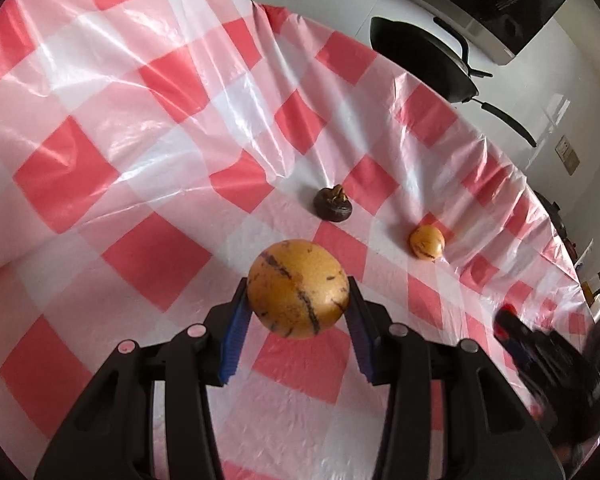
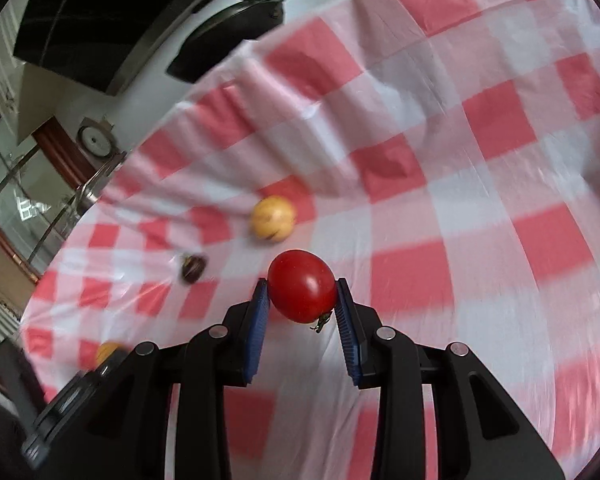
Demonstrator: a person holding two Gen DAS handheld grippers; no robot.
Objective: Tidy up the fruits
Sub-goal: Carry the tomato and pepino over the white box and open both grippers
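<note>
Tools over checked desk [image 1: 140, 128]: left tool [image 1: 298, 312] clamps striped yellow fruit [image 1: 298, 288]; right tool [image 2: 302, 300] clamps tomato [image 2: 302, 286]; mangosteen [image 1: 333, 204] at 12 o'clock.

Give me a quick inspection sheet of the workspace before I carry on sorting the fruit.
Surface: red-and-white checked plastic tablecloth, creased and wrinkled.
Job's things: large yellow-orange striped round fruit in the left tool; red tomato in the right tool; small yellow striped fruit and dark purple mangosteen lying apart on the cloth.
Clutter: nothing seen on the cloth.
Grippers: left tool shut on the large fruit; right tool shut on the tomato.
Cables: nothing seen.
Surroundings: black frying pan on the white counter beyond the cloth's edge.
</note>
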